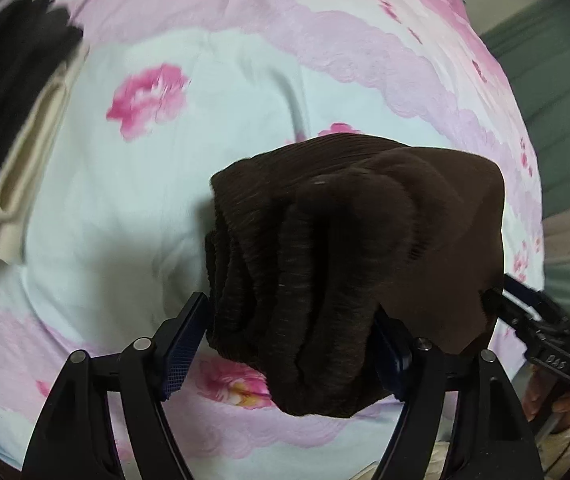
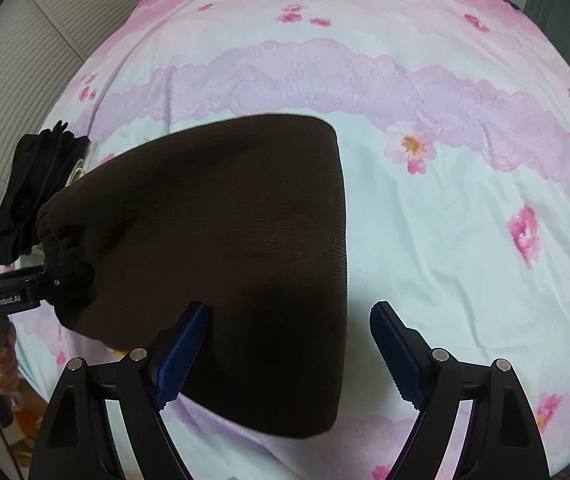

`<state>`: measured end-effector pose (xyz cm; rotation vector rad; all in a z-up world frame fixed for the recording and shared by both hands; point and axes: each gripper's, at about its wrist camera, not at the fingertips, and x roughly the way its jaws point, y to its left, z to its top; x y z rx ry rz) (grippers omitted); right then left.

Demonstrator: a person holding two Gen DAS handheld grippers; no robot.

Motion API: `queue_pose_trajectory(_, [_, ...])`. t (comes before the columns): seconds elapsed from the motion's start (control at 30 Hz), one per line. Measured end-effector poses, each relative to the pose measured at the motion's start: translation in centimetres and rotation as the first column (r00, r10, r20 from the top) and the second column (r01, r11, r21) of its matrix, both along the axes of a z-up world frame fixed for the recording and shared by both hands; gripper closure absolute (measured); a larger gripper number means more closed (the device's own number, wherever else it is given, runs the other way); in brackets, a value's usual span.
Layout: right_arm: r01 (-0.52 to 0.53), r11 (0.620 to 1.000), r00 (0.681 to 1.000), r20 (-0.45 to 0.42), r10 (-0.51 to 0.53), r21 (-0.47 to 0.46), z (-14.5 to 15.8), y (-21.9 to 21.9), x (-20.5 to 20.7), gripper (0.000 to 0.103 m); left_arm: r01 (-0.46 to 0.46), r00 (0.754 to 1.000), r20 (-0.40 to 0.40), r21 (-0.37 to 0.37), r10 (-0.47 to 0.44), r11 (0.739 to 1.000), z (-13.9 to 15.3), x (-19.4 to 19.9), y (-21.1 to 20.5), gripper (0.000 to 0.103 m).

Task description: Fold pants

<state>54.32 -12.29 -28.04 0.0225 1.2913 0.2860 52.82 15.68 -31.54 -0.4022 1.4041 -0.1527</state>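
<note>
The dark brown ribbed pants point(image 2: 237, 248) lie folded into a compact block on the flowered bedsheet point(image 2: 425, 220). In the left wrist view the bunched waistband end of the pants point(image 1: 337, 264) fills the gap between the fingers of my left gripper point(image 1: 285, 344), which grips that thick bundle. The left gripper also shows at the left in the right wrist view point(image 2: 51, 280), clamped on the gathered end. My right gripper point(image 2: 289, 356) is open over the near right edge of the pants, its left finger point(image 2: 183, 354) over the cloth and its right finger point(image 2: 399, 354) over the bare sheet.
A black garment point(image 2: 33, 192) lies at the bed's left edge, with a cream cloth point(image 1: 25, 168) beside it. A white slatted wall point(image 2: 37, 60) stands to the left of the bed. A green wall point(image 1: 553, 92) is on the right.
</note>
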Motion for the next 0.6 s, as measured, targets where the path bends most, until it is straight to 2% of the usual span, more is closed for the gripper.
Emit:
queue_pose_trajectory(0.13, [-0.011, 1.000, 0.999, -0.033, 0.010, -0.005, -1.7, 0.3, 0.6, 0.019, -0.049, 0.999, -0.018, -0.128, 0.047, 0.991, -2.2, -0.4, 1.7, 0.021])
queue_pose_trajectory(0.27, [-0.021, 1.000, 0.997, -0.071, 0.021, 0.002, -3.6, 0.6, 1.2, 0.019, -0.114, 0.993, -0.061, -0.251, 0.102, 0.961, -4.3, -1.0, 2.8, 0.020])
queue_pose_trajectory(0.37, [-0.017, 0.999, 0.995, -0.098, 0.020, 0.029, -4.7, 0.6, 1.8, 0.019, -0.097, 0.995, -0.058, -0.287, 0.083, 0.953, -5.0, -0.9, 2.3, 0.021])
queue_pose_trajectory(0.47, [-0.016, 0.999, 0.993, -0.118, 0.022, 0.052, -5.8, 0.5, 2.4, 0.019, -0.090, 0.995, -0.061, -0.293, 0.075, 0.952, -5.9, -0.2, 1.8, 0.021])
queue_pose_trajectory(0.6, [-0.006, 0.996, 0.987, -0.158, 0.020, 0.091, -7.2, 0.3, 3.4, 0.019, -0.138, 0.990, -0.078, -0.313, 0.120, 0.940, -7.1, 0.7, 1.9, 0.018])
